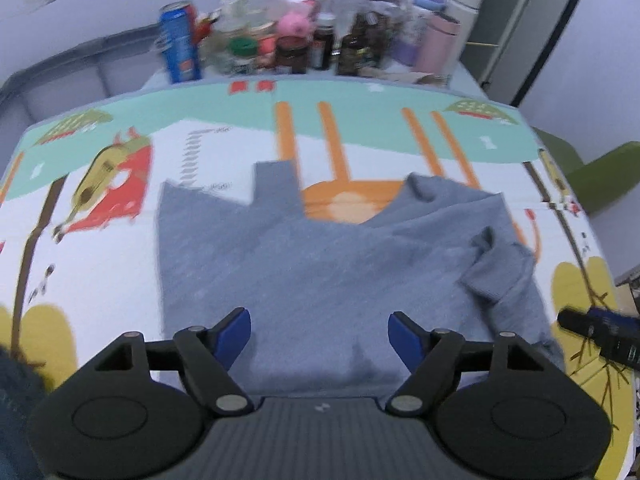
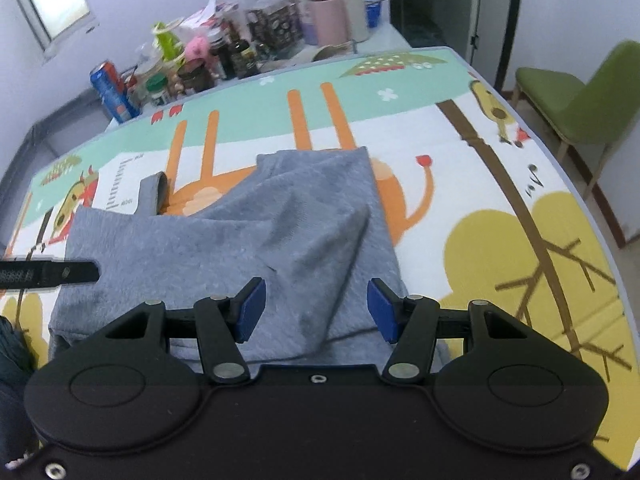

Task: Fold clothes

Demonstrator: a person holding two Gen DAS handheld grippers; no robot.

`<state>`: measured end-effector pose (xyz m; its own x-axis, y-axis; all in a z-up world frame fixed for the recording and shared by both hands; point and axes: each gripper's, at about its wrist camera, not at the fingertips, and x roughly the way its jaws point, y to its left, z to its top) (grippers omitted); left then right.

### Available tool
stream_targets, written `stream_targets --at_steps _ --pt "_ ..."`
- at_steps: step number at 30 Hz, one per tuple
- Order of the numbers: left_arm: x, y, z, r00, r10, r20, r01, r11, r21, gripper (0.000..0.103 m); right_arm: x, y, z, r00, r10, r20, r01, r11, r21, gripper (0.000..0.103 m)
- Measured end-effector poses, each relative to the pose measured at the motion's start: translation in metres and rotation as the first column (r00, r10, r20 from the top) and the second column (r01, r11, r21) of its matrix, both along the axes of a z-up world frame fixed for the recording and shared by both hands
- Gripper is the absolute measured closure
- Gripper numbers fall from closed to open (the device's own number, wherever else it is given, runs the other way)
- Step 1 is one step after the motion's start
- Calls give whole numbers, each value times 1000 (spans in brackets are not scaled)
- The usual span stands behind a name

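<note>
Cartoon-print tabletop (image 2: pixel 500 200) with a grey top (image 2: pixel 248 236) sprawled on it, half folded.
Left hand-held gripper (image 1: pixel 320 336) and right hand-held gripper (image 2: pixel 316 308) both hang spread above the near edge, pinching nothing.

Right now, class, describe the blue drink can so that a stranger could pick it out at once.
Start at the cartoon play mat under the grey garment. Beyond its far edge stands a cluster of bottles and jars. The can stands at the cluster's left end, tall, blue with red.

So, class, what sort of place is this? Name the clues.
Probably a home room: a cartoon-printed play mat covers the table, cluttered jars and bottles stand behind, and a green padded chair sits nearby.
</note>
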<state>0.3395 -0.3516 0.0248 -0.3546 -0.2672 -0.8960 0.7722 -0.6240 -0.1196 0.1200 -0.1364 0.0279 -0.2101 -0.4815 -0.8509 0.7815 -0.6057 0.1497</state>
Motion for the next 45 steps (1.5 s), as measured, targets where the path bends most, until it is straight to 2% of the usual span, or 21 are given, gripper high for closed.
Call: stream_targets --at_steps 7,14,18,26,28,29,31,33,38,45 --pt "47 -10 -14 996 84 9 -84 995 54 24 3 -38 -6 1000 24 -5 -23 998 55 49" --pt "69 -17 -28 995 84 -50 -76 988 134 24 -7 -65 -14 999 -33 -28 36 993 117 49" --pt "64 -17 -39 997 77 -25 -73 990 124 24 -14 -80 -22 998 -39 -40 45 986 159 50" --pt "54 -15 -47 998 62 12 -63 994 84 26 -25 -107 -33 999 -46 3 45 982 183 53" --pt "53 -16 -50 997 78 20 -79 994 76 34 -26 -114 -35 999 -41 17 38 983 180 53" --pt "53 -16 -52 996 83 25 -85 994 72 42 -26 -118 -37 999 -39 22 35 983 181 53" --pt "53 -18 -56 996 88 35 -90 994 64 47 -26 -125 -40 999 -37 23 32 981 193 53" --pt "54 -20 -60 994 104 40 -106 993 59 61 -25 -131 -43 999 -30 24 25 980 199 54" --pt "58 -25 -66 990 133 38 -135 989 64 69 -28 -140 -56 999 -37 34 28 971 236 55" --pt "59 -25 -67 989 145 42 -148 987 64 72 -35 -141 -77 998 -56 36 43 957 288 80"
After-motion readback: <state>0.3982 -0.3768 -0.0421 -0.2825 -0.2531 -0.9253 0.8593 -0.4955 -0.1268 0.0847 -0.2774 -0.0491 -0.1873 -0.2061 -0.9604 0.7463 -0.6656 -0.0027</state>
